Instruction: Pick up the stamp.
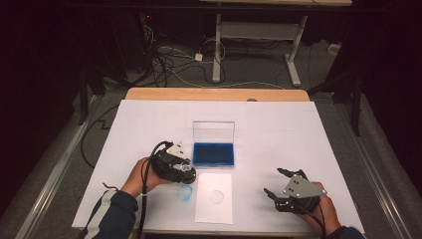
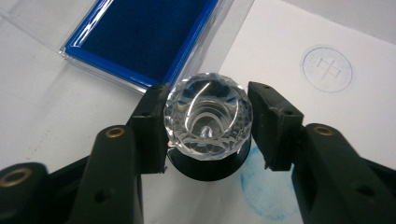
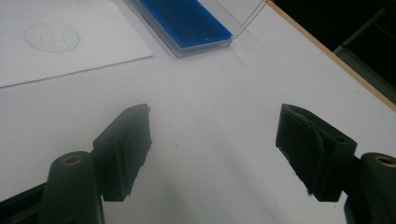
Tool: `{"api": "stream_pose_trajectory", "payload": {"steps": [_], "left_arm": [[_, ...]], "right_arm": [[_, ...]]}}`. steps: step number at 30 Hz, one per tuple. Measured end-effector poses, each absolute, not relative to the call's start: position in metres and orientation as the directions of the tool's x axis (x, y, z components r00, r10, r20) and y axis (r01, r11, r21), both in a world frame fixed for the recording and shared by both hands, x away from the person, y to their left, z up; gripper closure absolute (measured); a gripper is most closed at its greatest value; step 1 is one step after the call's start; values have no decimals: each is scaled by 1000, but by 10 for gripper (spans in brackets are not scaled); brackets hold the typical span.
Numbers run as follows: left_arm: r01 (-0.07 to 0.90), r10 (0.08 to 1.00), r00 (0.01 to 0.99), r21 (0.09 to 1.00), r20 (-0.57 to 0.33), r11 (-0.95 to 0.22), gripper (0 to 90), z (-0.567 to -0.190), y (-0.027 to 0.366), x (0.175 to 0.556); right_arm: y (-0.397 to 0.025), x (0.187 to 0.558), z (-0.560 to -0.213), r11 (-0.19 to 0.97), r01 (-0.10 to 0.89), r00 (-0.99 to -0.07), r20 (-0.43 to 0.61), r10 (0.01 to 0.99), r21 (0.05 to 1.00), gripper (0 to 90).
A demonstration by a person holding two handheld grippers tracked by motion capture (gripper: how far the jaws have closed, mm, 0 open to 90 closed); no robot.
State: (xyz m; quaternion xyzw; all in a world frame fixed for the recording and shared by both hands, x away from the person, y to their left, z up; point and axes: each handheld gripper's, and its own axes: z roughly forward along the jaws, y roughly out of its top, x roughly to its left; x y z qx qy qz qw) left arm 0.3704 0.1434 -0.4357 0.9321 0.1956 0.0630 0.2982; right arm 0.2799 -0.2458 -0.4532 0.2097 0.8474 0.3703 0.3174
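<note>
Left gripper (image 2: 208,128): jaws at both sides of crystal-handled stamp (image 2: 208,119), right pad slightly apart (grip uncertain), near tabletop's front edge between blue ink pad (image 1: 214,154) and paper sheet (image 1: 214,211). Sheet bears one round imprint (image 2: 327,68). Blue smudge (image 2: 266,191) beside stamp. Right gripper (image 3: 215,144): jaws wide, empty, front-right corner. Advice: keep stamp upright, press flat, lift straight.
</note>
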Motion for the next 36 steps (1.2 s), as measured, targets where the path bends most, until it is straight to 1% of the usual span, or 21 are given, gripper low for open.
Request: {"api": "stream_pose_trajectory", "payload": {"steps": [4,15,22,24,28,31,33,36], "left_arm": [[320,403,915,571,21,-756,533,-436,142,371],[319,397,918,571,13,-756,538,-437,143,372],[304,392,919,562,39,-769,543,-435,141,371],[305,405,913,569,53,-763,544,-435,141,370],[304,409,911,585,52,-752,544,-433,146,368],[297,417,907,610,61,-734,544,-429,152,365],[292,443,892,627,95,-722,544,-426,154,362],[286,453,885,644,106,-710,544,-421,160,359]], "right_arm": [[-246,281,-454,639,125,-714,-378,589,759,265],[-245,280,-454,634,125,-726,-365,583,763,273],[-245,279,-452,631,119,-726,-366,582,767,275],[-246,279,-452,627,120,-725,-363,585,769,274],[-245,279,-451,630,117,-728,-365,581,768,274],[-246,278,-451,629,114,-728,-367,579,769,274],[-246,277,-451,628,114,-727,-366,580,770,274],[-247,277,-450,627,114,-727,-365,581,771,274]]}}
